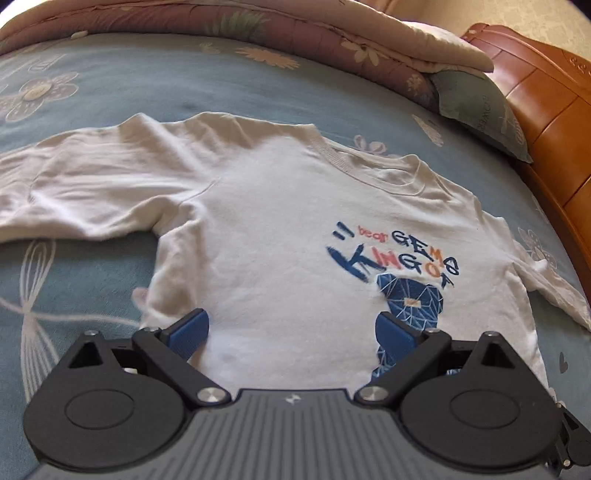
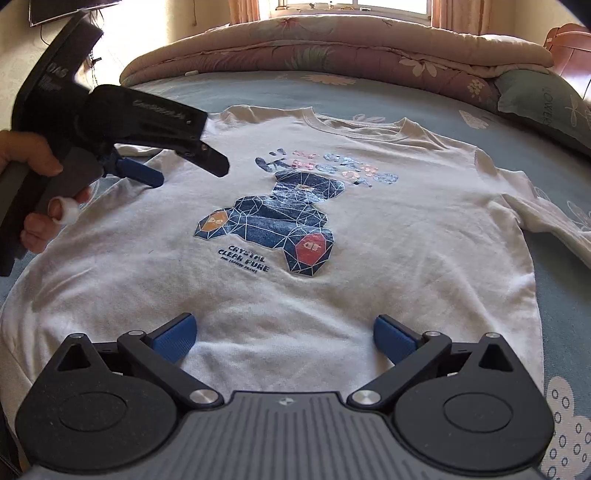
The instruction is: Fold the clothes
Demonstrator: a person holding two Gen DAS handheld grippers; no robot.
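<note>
One white T-shirt (image 2: 369, 258) on the bed (image 1: 110, 92), two grippers over it.
Print up, collar toward the rolled quilt (image 2: 332, 48); left gripper (image 1: 291, 332) and right gripper (image 2: 284, 336) both gape, empty.

Blue flowered bed (image 2: 406, 96) carries a white shirt (image 2: 369, 258); quilt (image 2: 332, 48); pillow (image 2: 546, 107).

daylight from window (image 2: 343, 5) | glare at top, blown out | fisheye bending edges | soft blur on shirt (image 1: 295, 229)
</note>
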